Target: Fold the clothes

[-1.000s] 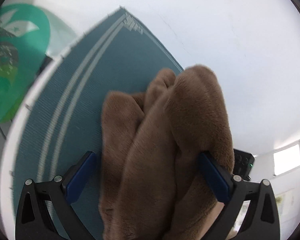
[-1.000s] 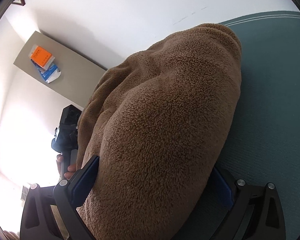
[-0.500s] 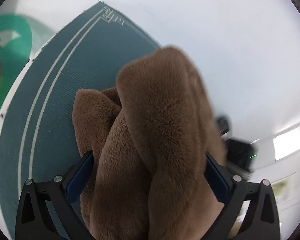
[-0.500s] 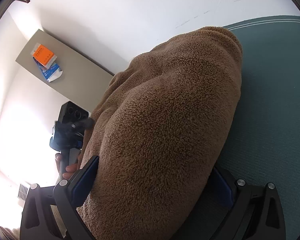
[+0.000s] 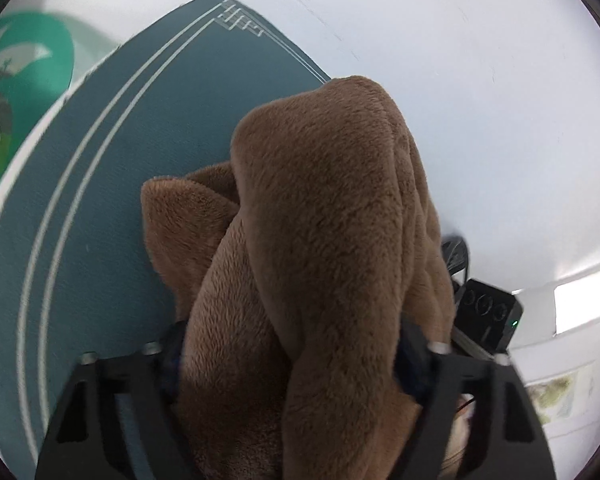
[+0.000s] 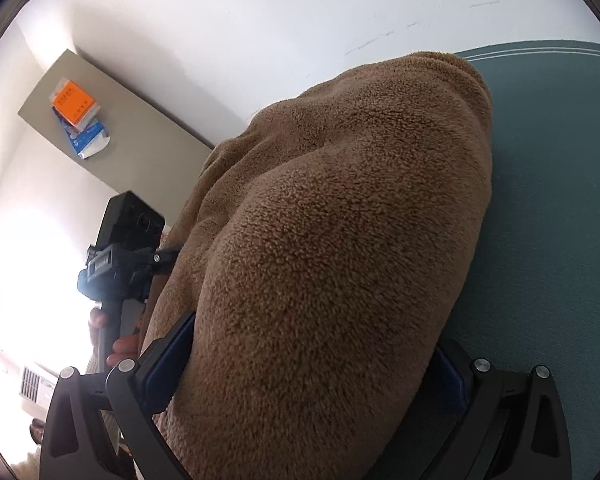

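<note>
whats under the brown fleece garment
The teal mat with white border lines lies under the brown fleece garment and shows around it. Whatever sits directly beneath the bunched fabric is covered.

Bright, even daylight on both wrist views. Blown-out glare at the window and along the left edge of the right view. Motion blur on the left gripper. Heavy fisheye curving, dark vignette at corners.

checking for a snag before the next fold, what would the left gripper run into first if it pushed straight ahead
The brown fleece garment itself: it is bunched between the left gripper's closing jaws and fills the line ahead. Beyond it likely the teal mat, though depth is unclear.
</note>
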{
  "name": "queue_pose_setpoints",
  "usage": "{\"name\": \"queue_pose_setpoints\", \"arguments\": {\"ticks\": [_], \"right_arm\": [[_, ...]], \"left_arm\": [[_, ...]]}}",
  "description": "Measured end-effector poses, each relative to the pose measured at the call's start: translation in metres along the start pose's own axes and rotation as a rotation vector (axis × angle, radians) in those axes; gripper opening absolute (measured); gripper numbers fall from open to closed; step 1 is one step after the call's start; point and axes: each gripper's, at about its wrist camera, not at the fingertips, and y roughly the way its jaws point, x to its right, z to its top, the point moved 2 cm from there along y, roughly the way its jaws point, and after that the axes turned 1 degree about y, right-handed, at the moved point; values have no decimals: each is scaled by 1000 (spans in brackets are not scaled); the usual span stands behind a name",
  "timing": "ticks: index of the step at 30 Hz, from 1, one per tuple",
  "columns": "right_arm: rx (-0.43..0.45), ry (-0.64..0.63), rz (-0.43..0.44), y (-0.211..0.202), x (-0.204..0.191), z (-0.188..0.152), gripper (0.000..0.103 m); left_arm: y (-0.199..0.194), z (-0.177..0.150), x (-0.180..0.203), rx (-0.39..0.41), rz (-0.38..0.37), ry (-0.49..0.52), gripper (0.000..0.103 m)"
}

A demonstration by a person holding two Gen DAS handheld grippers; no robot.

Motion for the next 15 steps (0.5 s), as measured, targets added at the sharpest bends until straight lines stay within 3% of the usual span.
{"name": "queue_pose_setpoints", "arguments": {"ticks": [4,6,10,15], "right_arm": [[36,-5,-8,-8,-6,0,67],[49,-32,-18,-20,-15,-1,61],[91,-92,-49,-52,-34,-5,59],[171,-80,-78,-131,-31,-17,59]], "left_arm": [[-8,-12,8,51,-9,-30,53],[-11,-20,21,67,7,-14,49],[-9,-40,59,51,10,25,45],[11,-73,130,19,-47,126,45]]}}
